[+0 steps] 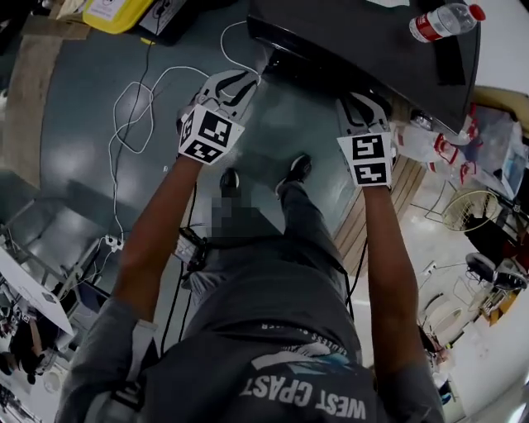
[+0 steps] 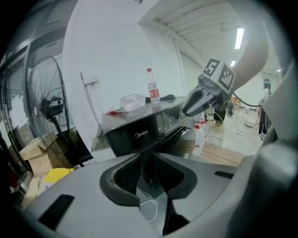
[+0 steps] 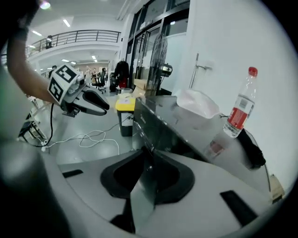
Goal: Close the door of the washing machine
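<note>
The black washing machine (image 1: 364,41) stands ahead of me, with a water bottle (image 1: 442,21) on its top. Its dark glossy door (image 3: 151,139) hangs out from the front and slopes toward me. My left gripper (image 1: 246,80) is shut on the door's near edge; in the left gripper view the thin panel (image 2: 170,139) runs between the pads of that gripper (image 2: 150,169). My right gripper (image 1: 364,103) grips the same edge further right, and the panel fills the gap between the pads of that gripper (image 3: 148,172).
A white cable (image 1: 136,107) loops over the grey floor at the left, near a yellow bin (image 1: 116,12). Plastic bottles (image 1: 430,144) and a wire basket (image 1: 467,211) sit at the right. A standing fan (image 2: 51,107) is beside the machine. My feet are below the door.
</note>
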Tool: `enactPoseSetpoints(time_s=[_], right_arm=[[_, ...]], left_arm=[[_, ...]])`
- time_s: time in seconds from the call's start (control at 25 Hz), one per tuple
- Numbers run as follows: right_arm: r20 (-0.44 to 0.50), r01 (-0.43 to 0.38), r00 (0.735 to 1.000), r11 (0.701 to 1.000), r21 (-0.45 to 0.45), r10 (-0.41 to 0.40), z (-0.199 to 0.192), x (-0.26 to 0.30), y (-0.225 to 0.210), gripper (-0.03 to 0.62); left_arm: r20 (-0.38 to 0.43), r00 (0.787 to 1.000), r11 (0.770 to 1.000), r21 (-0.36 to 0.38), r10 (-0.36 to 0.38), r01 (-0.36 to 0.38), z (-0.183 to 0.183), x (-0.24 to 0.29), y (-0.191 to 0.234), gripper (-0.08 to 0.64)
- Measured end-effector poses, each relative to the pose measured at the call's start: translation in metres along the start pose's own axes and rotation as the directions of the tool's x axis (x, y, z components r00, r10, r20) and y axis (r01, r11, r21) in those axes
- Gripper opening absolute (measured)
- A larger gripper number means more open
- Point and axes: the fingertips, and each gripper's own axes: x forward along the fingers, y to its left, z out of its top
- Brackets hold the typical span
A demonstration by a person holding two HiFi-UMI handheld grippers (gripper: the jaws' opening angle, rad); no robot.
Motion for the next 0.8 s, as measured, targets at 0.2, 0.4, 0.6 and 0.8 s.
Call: enactPoseSetpoints(time_s=[0.2, 0.4, 0.6, 0.8], right_arm=[[0.13, 0.045, 0.99, 0.998, 0.038, -0.049, 0.054, -0.059, -0.007, 0.076], [0.23, 0.061, 0.97, 0.995, 0.08, -0.078, 0.101, -0.122, -0.004, 0.044], [0.343, 0.059, 0.933, 0.987, 0.149, -0.108, 0.135, -0.181, 0.002, 0.035], [0.456, 0.083, 0.875, 0.979, 0.185, -0.16, 0.165, -0.247, 0.008, 0.031]], left_arm=[[0.026, 0.998, 0.998, 0.0, 0.06, -0.06, 0.006, -0.067, 0.036, 0.092], [0.08, 0.991, 0.994, -0.024, 0.105, -0.103, 0.027, -0.138, 0.063, 0.087], [0.162, 0.982, 0.993, -0.08, 0.096, -0.084, 0.065, -0.196, 0.074, 0.082], [0.305, 0.947, 0.987, -0.151, 0.099, -0.054, 0.127, -0.259, 0.08, 0.064]])
